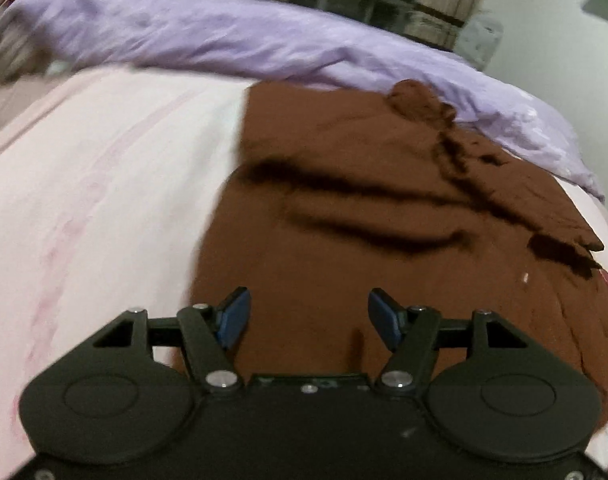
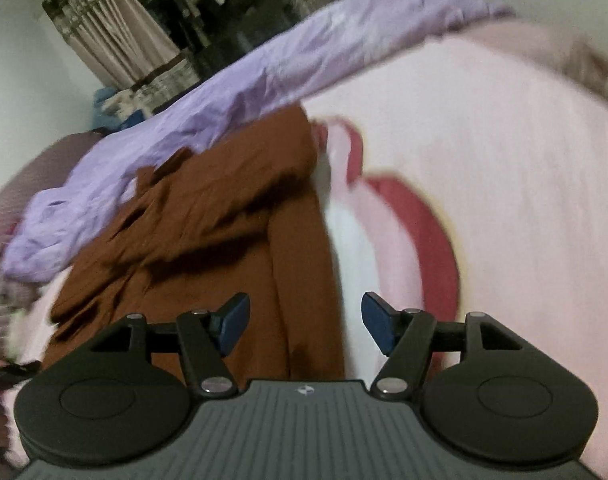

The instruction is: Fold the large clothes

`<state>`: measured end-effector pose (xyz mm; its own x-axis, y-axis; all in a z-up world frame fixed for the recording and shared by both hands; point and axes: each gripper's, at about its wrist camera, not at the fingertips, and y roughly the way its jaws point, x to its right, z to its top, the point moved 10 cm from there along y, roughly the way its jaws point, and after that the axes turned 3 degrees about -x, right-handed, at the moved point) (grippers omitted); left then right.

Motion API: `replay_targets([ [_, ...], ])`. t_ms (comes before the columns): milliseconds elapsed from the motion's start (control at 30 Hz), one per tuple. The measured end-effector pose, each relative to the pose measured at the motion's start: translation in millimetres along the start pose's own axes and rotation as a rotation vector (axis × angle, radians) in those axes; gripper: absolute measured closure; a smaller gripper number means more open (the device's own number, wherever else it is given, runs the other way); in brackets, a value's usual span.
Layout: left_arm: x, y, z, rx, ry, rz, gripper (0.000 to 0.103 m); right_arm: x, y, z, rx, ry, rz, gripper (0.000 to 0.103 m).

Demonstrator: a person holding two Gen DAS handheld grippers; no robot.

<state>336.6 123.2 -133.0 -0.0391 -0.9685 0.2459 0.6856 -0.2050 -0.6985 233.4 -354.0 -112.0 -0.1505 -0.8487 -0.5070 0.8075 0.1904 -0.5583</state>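
A large brown garment (image 1: 363, 208) lies spread and creased on the pink bedsheet (image 1: 104, 184). My left gripper (image 1: 308, 316) hovers over its near part, jaws apart with nothing between the blue pads (image 1: 236, 316). In the right wrist view the same brown garment (image 2: 208, 224) lies folded lengthwise, its right edge running down the middle of the picture. My right gripper (image 2: 304, 318) stands open above that edge, the pads (image 2: 377, 320) clear of the cloth. Both views are blurred.
A lilac sheet (image 1: 224, 36) lies bunched along the far side of the bed, seen also as the lilac sheet (image 2: 224, 92) behind the garment. A pink and red cloth (image 2: 403, 220) lies right of the garment. Curtains (image 2: 104, 28) and a dark window stand beyond.
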Motion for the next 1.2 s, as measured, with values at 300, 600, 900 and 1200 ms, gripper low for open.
replay_targets([
  [300, -49, -43, -59, -0.047, -0.132, -0.033, 0.036, 12, -20, -46, -0.058, 0.065, 0.093, 0.027],
  [600, -59, -49, -66, -0.02, -0.264, -0.145, 0.036, -2, -20, -56, -0.047, 0.028, 0.104, 0.025],
  [900, -54, -57, -75, -0.03, -0.309, -0.259, 0.037, -16, -12, -68, -0.061, 0.022, 0.119, 0.025],
  [1200, -50, -54, -67, -0.045, -0.334, -0.234, 0.084, -10, -17, -67, -0.061, 0.112, 0.168, 0.088],
])
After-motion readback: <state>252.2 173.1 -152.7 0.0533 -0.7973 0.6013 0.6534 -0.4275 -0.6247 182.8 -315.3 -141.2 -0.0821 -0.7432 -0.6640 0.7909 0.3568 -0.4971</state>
